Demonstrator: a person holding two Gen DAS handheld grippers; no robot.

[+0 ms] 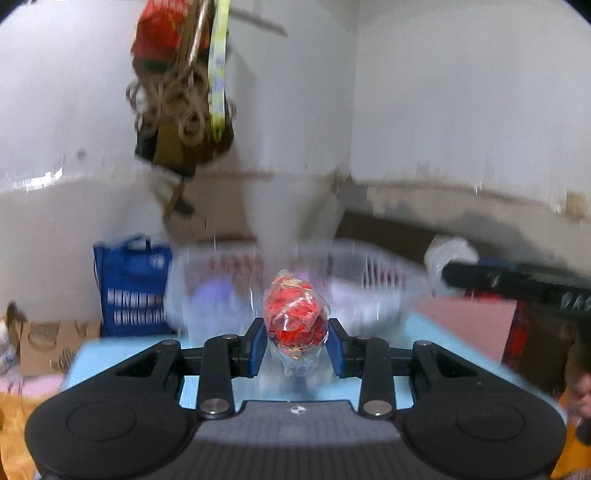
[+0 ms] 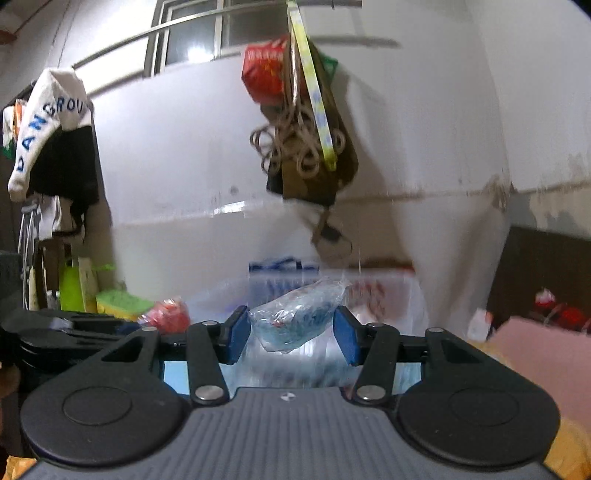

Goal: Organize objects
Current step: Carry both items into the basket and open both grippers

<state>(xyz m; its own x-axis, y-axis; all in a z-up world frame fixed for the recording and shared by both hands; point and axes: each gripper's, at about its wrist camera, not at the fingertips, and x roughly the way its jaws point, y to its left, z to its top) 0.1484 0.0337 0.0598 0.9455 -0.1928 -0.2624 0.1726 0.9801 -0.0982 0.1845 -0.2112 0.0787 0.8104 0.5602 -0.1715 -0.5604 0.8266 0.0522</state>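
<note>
Left wrist view: mounted behind the left gripper (image 1: 296,345), facing forward along its fingers, roughly level, close above a light blue table (image 1: 94,356). White basket (image 1: 384,284) near, at 12 o'clock; wall corner beyond.

Right wrist view: mounted behind the right gripper (image 2: 291,339), same forward heading, tilted slightly upward (window (image 2: 192,33) visible at 11 o'clock).

Shared: basket (image 2: 399,291), blue bag (image 1: 131,288) (image 2: 282,266), hanging bundle of cords (image 1: 181,92) (image 2: 303,125) at 12 o'clock. The left gripper (image 2: 55,328) appears at 9 o'clock in the right view. Both views motion-blurred.
</note>
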